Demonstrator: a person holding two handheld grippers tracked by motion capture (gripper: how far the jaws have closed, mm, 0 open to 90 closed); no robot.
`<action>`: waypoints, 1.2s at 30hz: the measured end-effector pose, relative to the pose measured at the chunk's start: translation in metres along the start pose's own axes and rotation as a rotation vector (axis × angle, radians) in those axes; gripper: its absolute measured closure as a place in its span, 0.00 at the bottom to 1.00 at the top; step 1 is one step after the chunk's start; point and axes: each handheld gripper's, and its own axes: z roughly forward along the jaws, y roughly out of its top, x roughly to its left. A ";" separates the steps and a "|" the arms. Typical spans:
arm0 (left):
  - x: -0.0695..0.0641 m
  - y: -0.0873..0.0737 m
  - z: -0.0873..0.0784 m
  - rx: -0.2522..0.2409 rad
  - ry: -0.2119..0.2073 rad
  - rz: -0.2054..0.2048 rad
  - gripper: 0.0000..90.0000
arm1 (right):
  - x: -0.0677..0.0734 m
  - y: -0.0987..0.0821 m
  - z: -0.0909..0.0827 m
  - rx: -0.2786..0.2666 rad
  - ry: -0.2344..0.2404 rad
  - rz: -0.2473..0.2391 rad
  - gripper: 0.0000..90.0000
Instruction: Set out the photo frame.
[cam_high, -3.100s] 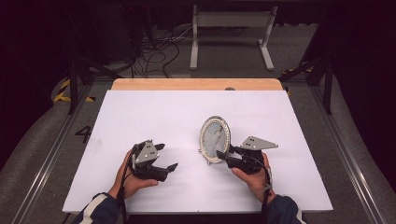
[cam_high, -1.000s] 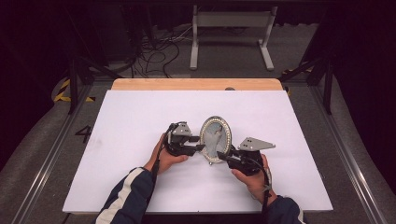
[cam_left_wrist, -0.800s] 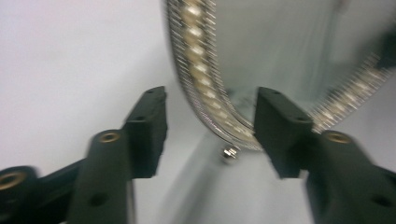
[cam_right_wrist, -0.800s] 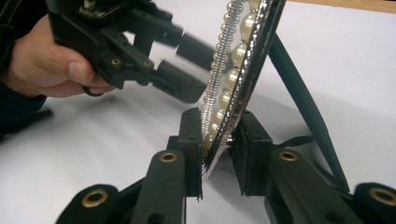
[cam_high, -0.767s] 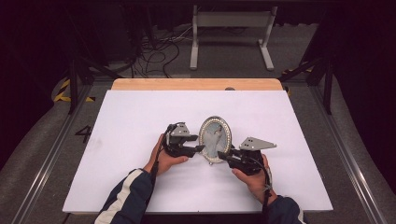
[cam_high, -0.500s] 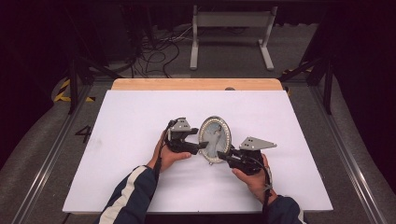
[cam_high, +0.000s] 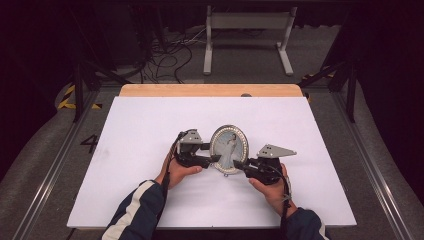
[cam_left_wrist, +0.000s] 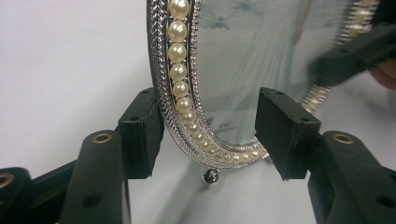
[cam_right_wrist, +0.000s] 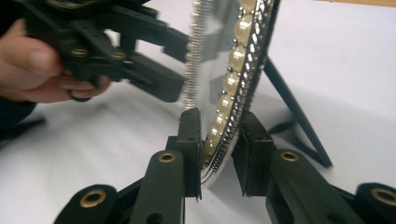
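An oval picture frame (cam_high: 229, 147) with a silver rim and a ring of pearls stands upright at the middle of the white table (cam_high: 150, 125). My right gripper (cam_high: 236, 163) is shut on its lower right rim, which sits pinched between the pads in the right gripper view (cam_right_wrist: 217, 140). My left gripper (cam_high: 212, 152) is open at the frame's lower left edge. In the left gripper view its jaws straddle the pearl rim (cam_left_wrist: 180, 70); one pad (cam_left_wrist: 140, 130) lies against the back, the other stands off the glass. The frame's black back leg (cam_right_wrist: 294, 112) rests on the table.
A wooden strip (cam_high: 210, 90) runs along the table's far edge. Beyond it are floor cables (cam_high: 170, 50) and a grey metal stand (cam_high: 247, 20). Metal rails (cam_high: 55, 165) flank the table. White surface lies open to the left, right and far side.
My left gripper has come from the table's front left up to the frame and now straddles its left rim. The right gripper has kept its hold and barely moved.
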 end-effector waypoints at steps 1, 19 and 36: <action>-0.002 -0.001 -0.003 -0.001 0.000 -0.003 0.48 | -0.001 0.000 0.000 -0.001 0.001 0.004 0.82; -0.004 -0.004 -0.008 -0.041 0.060 0.005 0.34 | 0.002 0.009 -0.018 -0.041 -0.045 -0.041 0.77; -0.015 -0.010 -0.017 0.056 0.151 0.073 0.67 | 0.005 0.007 -0.007 -0.087 -0.095 -0.051 0.86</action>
